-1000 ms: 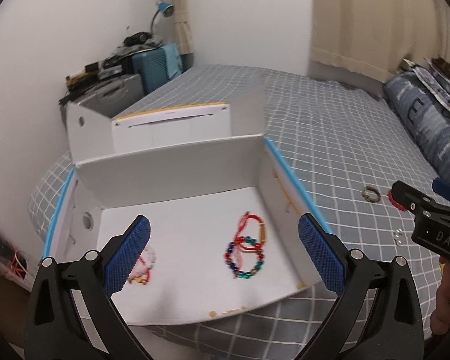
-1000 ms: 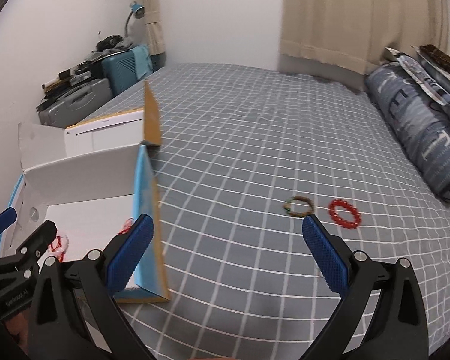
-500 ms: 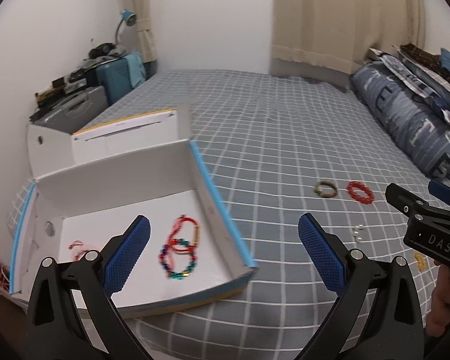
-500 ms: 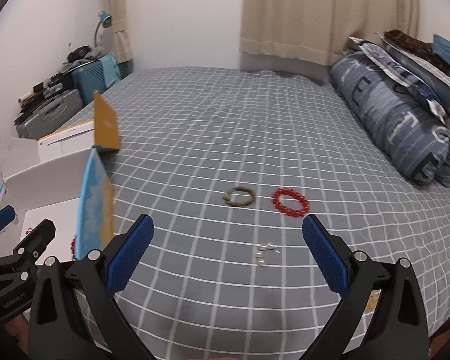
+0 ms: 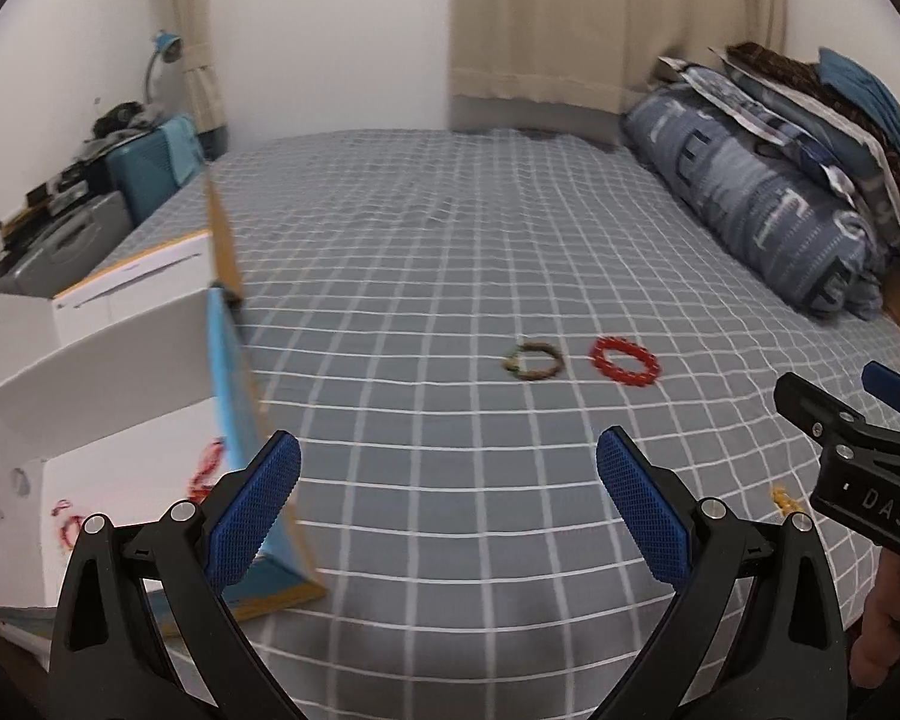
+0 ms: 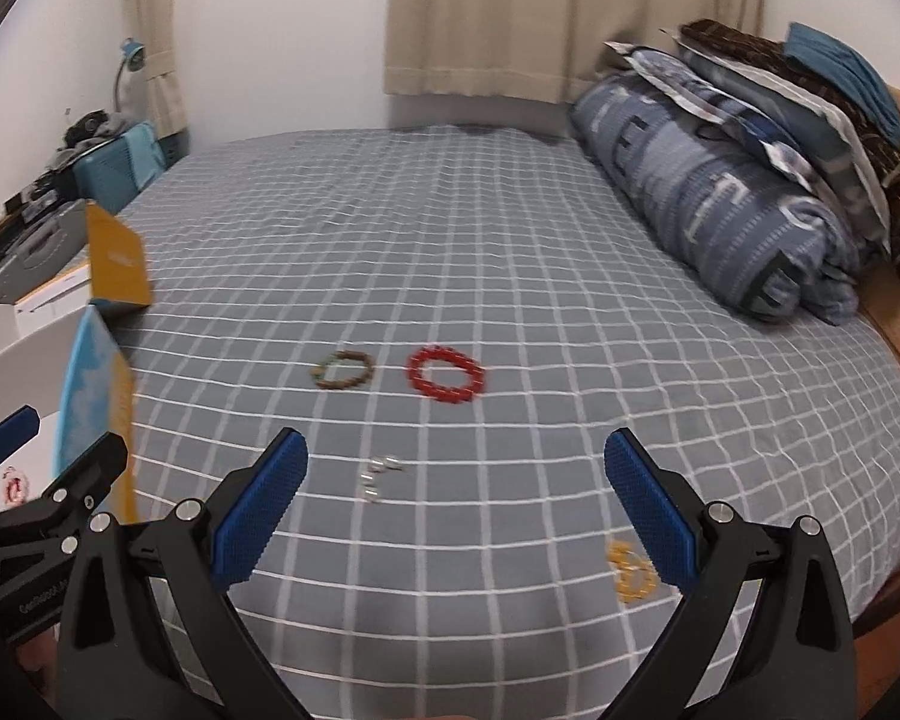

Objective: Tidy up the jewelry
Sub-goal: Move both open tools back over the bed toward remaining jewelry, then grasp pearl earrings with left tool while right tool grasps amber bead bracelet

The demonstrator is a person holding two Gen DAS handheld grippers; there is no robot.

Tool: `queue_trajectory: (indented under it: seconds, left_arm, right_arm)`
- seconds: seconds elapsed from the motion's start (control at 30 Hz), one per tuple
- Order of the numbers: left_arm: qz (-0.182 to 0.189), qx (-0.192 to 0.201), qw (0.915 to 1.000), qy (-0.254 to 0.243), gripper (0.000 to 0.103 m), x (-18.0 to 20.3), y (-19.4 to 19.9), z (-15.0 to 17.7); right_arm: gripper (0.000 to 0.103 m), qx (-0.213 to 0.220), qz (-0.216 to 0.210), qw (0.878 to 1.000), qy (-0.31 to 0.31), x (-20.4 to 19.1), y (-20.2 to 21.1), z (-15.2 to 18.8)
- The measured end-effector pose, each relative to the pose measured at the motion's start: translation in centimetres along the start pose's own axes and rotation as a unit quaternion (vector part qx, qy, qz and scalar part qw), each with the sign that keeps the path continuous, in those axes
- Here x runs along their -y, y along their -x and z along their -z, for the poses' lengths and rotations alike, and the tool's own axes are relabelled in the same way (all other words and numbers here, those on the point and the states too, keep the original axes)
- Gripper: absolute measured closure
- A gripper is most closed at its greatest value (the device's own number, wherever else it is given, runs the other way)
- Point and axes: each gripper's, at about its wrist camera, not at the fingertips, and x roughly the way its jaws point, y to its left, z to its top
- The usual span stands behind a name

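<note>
Both grippers, left gripper (image 5: pixel 448 489) and right gripper (image 6: pixel 456 489), hung wide open and empty; the tiny silver beads (image 6: pixel 379 476) could scatter if pinched off-centre on the soft bed (image 6: pixel 510 228)

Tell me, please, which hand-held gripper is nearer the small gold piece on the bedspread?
Right. The gold piece lies just inside the right hand-held gripper's right finger; the left hand-held gripper sits farther left, by the box.
</note>
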Motion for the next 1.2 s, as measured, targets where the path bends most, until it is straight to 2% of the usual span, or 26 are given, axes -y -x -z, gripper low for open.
queue_trajectory:
  seconds: [0.37, 0.5, 0.9, 1.2]
  left_arm:
    - [0.035, -0.018, 0.9988, -0.030, 0.006, 5.9, -3.4, -0.2]
    - [0.042, -0.041, 0.9975, -0.040, 0.006, 7.7, -6.4, 0.0]
    - [0.053, -0.086, 0.9931, -0.059, 0.006, 11.0, -13.2, 0.7]
    - [0.058, -0.119, 0.9896, -0.058, 0.007, 11.5, -17.0, 1.9]
  right_arm:
    - [0.008, -0.020, 0.038, 0.999, -0.029, 6.3, -1.2, 1.8]
    - [0.008, -0.038, 0.047, 0.997, -0.038, 8.2, -2.7, 2.9]
    - [0.008, -0.114, 0.035, 0.992, -0.039, 10.9, -8.7, 5.5]
    - [0.025, -0.175, 0.023, 0.984, -0.035, 11.4, -12.4, 7.6]
